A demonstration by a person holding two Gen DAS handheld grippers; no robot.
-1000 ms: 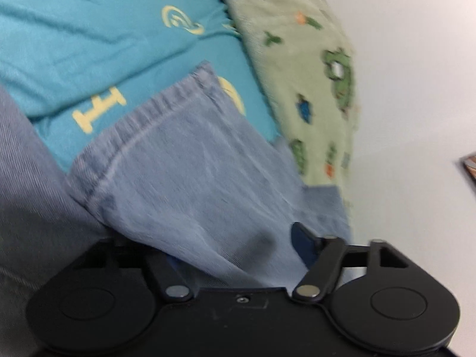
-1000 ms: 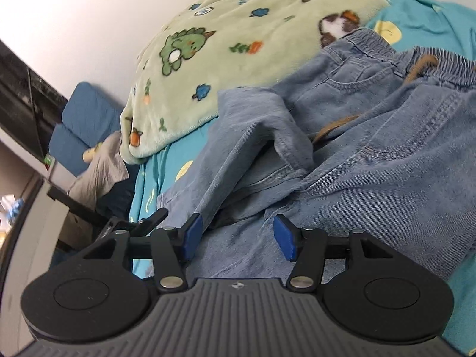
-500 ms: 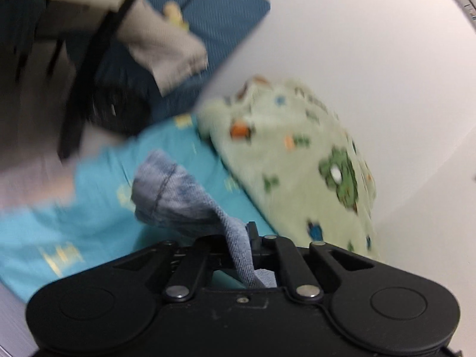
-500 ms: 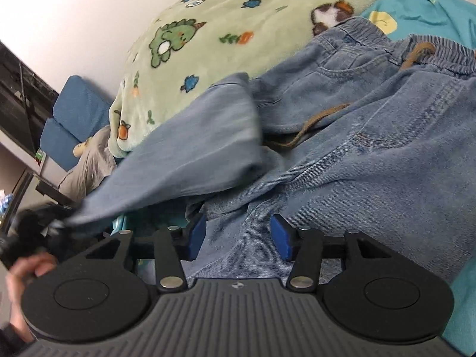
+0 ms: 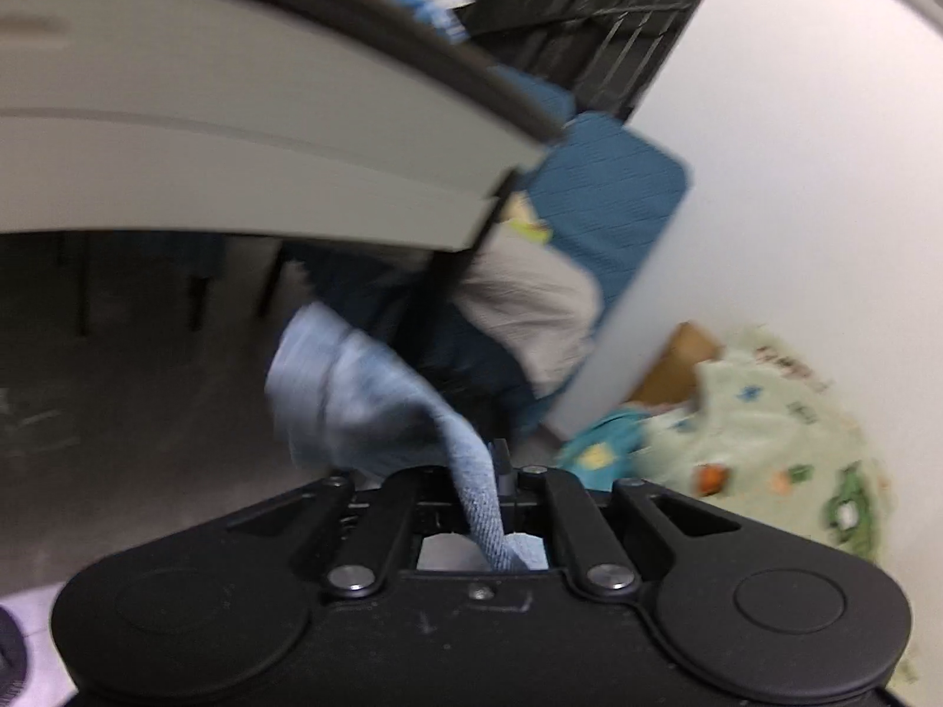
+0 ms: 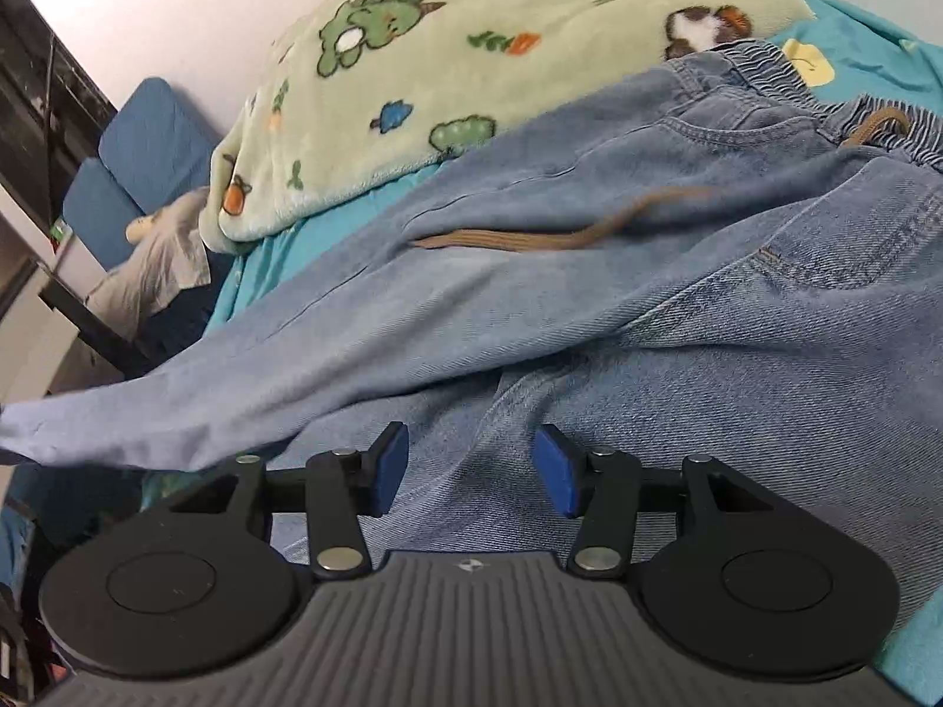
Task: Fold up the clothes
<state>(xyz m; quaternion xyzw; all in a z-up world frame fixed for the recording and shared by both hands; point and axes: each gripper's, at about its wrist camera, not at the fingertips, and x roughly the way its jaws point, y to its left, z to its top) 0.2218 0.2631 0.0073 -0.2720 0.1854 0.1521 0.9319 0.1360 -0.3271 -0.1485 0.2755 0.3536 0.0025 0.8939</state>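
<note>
Left wrist view shows the left tool (image 5: 492, 471) pinching a jeans leg hem (image 5: 365, 406) clear of the bed. The right tool (image 6: 470, 468), pads spread, hovers over the jeans (image 6: 678, 306) lying on the bed (image 6: 872, 59) beside a green blanket (image 6: 471, 59).

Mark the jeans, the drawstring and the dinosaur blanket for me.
jeans (image 6: 737, 353), right wrist view, on the hip panel.
drawstring (image 6: 530, 240), right wrist view, mid-cord.
dinosaur blanket (image 6: 471, 88), right wrist view, its middle.

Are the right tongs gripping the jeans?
No, the right tongs stand open over the jeans, blue pads apart with nothing pinched.
</note>
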